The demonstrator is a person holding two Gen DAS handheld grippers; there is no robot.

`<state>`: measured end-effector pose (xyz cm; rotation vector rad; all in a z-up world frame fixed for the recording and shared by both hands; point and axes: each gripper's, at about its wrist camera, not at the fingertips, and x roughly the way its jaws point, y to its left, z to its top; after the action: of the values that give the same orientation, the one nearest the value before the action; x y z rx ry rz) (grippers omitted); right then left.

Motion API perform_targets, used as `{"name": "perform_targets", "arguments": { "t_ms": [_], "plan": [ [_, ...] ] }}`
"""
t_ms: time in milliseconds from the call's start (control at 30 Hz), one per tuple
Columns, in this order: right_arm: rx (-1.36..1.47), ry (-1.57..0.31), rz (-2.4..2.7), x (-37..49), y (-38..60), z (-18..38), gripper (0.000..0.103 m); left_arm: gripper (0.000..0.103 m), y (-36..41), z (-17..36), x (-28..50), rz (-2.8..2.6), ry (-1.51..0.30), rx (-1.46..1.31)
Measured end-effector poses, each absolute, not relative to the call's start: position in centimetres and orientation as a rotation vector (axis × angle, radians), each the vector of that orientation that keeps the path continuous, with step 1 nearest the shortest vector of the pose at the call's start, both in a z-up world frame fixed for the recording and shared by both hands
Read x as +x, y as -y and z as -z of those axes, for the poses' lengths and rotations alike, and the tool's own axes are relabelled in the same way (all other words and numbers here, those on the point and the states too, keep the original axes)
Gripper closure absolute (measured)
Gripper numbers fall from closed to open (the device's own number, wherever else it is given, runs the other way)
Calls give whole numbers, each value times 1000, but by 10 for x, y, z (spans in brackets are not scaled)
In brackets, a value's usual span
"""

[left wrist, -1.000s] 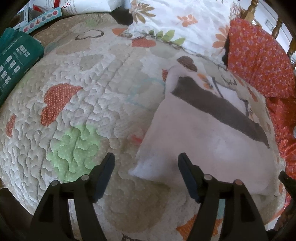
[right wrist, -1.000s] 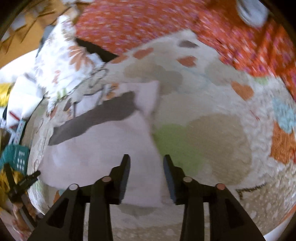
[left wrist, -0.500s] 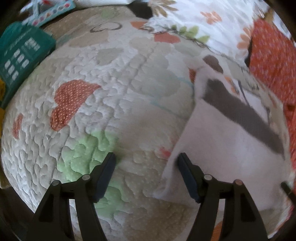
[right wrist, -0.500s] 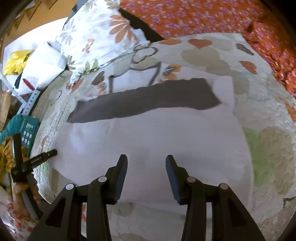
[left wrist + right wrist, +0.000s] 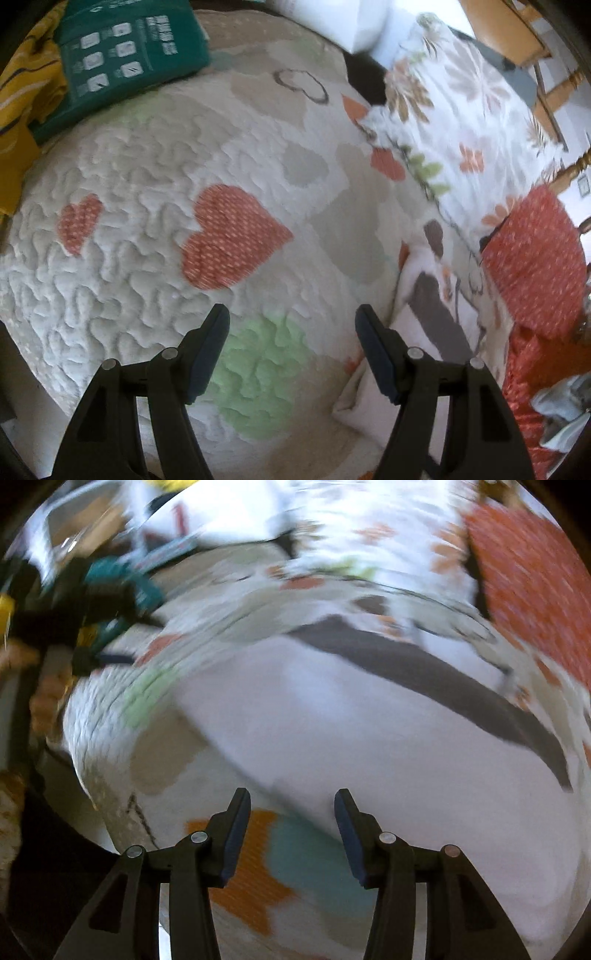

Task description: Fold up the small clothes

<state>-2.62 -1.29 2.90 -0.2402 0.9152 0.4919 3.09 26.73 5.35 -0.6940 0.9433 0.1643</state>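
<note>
Now | left gripper spread, empty | right gripper opening, empty | smooth white garment, puffy quilt

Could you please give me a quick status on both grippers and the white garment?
Left gripper open, empty, over quilt. Right gripper opening, nothing gripped, at white garment edge. Garment flat on quilt. Nothing in the way.

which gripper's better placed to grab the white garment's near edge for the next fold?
Right. The right gripper, jaws opening and empty, sits at the white garment's near edge. The left gripper is open over bare quilt, garment off to its right.
</note>
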Motion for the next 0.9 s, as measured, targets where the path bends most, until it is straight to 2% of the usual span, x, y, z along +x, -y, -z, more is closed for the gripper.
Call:
{"name": "perform_targets", "arguments": {
  "t_ms": [200, 300, 333, 400, 467, 500, 633, 767, 900],
  "plan": [
    [-487, -854, -425, -11, -76, -7, 52, 33, -296, -62, 22, -182, -904, -759],
    [-521, -835, -363, 4, -100, -4, 54, 33, -305, -66, 17, -182, -886, -777],
    [-511, -841, -357, 10, -104, -5, 57, 33, -307, -68, 15, -186, -881, -775],
    [-464, -876, -366, 21, -110, -5, 82, 33, -308, -69, 14, -190, -877, -774],
    [-415, -903, -372, 27, -107, -10, 93, 33, -306, -68, 14, -188, -880, -773],
    [-376, -914, -384, 28, -102, -13, 96, 33, -305, -68, 14, -189, -882, -769],
    [-121, -896, -398, 32, -37, -54, 97, 33, -282, -72, 18, -190, -890, -688],
    [149, -802, -274, 25, 90, -110, 97, 32, -241, -76, 26, -134, -911, -601],
    [348, -726, -95, -19, 223, -131, 97, 32, -184, -78, 36, -33, -944, -493]
  ]
}}
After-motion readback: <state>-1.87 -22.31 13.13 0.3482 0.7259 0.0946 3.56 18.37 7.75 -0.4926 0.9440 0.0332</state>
